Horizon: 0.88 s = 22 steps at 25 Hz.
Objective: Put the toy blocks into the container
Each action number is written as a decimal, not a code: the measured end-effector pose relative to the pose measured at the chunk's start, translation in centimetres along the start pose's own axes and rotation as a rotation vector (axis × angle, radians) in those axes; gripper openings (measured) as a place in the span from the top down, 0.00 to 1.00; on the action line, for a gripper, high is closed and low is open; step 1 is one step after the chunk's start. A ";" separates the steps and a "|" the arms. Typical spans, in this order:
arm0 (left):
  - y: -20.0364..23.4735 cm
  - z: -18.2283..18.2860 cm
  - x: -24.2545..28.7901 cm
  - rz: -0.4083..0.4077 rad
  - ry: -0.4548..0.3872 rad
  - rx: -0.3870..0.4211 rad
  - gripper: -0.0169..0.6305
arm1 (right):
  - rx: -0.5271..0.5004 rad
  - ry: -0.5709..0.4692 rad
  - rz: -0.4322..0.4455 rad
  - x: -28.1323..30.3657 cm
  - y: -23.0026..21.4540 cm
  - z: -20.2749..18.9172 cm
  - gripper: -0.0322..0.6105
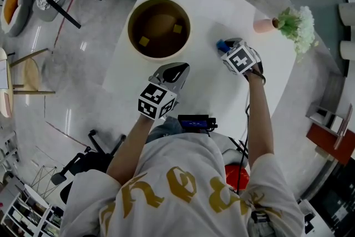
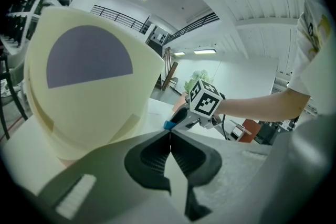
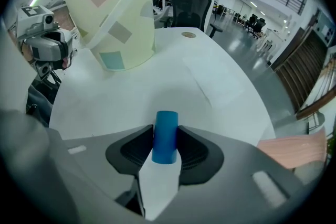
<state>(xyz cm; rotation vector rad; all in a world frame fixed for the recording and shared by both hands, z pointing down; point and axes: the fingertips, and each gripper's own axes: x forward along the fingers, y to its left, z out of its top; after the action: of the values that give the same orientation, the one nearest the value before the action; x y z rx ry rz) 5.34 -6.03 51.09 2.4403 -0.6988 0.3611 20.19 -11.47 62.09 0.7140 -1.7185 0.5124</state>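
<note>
On white table (image 1: 205, 86): cream container (image 1: 129, 30), pink vase (image 1: 263, 25).

A white shirt (image 1: 183, 152) with short sleeves (image 1: 83, 200) is worn, and big gold letters (image 1: 186, 186) are printed on it. Both grippers are made of smooth grey plastic. A cube (image 1: 157, 100) with black and white squares is fixed on the left gripper (image 1: 178, 67), and one like it on the right gripper (image 1: 224, 46). Black ribbed pads (image 3: 131, 152) are set inside the grey jaws. A thin black cable (image 1: 247, 114) is seen beside the right arm.
</note>
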 end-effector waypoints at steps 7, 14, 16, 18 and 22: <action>0.0 0.3 -0.3 0.005 -0.007 0.008 0.96 | 0.057 -0.101 -0.022 -1.0 0.4 1.1 0.68; -0.3 0.6 -1.0 0.009 -0.017 0.015 0.96 | 0.118 -0.228 -0.062 -2.8 0.8 2.7 0.68; -0.2 0.8 -1.2 0.012 -0.022 0.017 0.96 | 0.138 -0.268 -0.069 -3.5 1.0 3.3 0.68; -0.1 1.0 -1.4 0.015 -0.026 0.019 0.96 | 0.158 -0.305 -0.069 -4.1 1.3 3.9 0.68; -0.1 1.2 -1.8 0.022 -0.035 0.022 0.96 | 0.194 -0.360 -0.079 -5.0 1.7 4.5 0.68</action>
<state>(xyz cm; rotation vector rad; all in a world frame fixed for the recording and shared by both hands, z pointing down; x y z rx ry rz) 4.00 -5.95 49.40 2.4672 -0.7404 0.3367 16.67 -12.28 56.12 1.0597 -1.9812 0.5231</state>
